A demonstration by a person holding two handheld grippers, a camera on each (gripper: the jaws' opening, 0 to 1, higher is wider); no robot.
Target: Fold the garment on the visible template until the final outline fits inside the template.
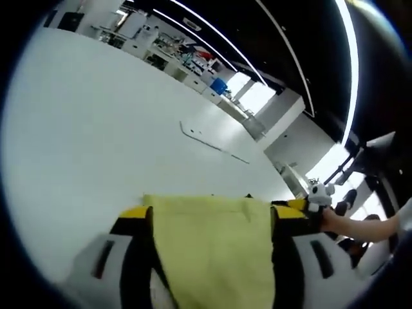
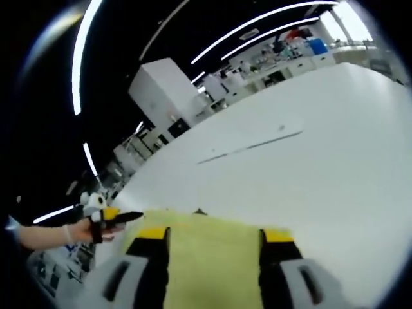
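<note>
In the left gripper view, the left gripper [image 1: 212, 212] has its two jaws standing wide apart, and a yellow garment [image 1: 215, 251] fills the space between them. The cloth's top edge runs straight across from one jaw to the other, and the cloth hangs long toward the bottom of the view. I cannot tell if the jaws pinch it or if it just lies between them. The right gripper [image 1: 317, 199] peeks in at the right, held in a person's hand [image 1: 341, 222]. In the right gripper view it looks the same: the right gripper [image 2: 215, 233] has its jaws wide apart with the yellow garment [image 2: 212, 264] between them, top edge across, long side running down. The left gripper [image 2: 112, 217] shows at the left in a hand [image 2: 80, 230]. The white bench [image 2: 309, 167] lies past the cloth, with a thin line mark [image 2: 251, 147] on it well beyond the jaws.
</note>
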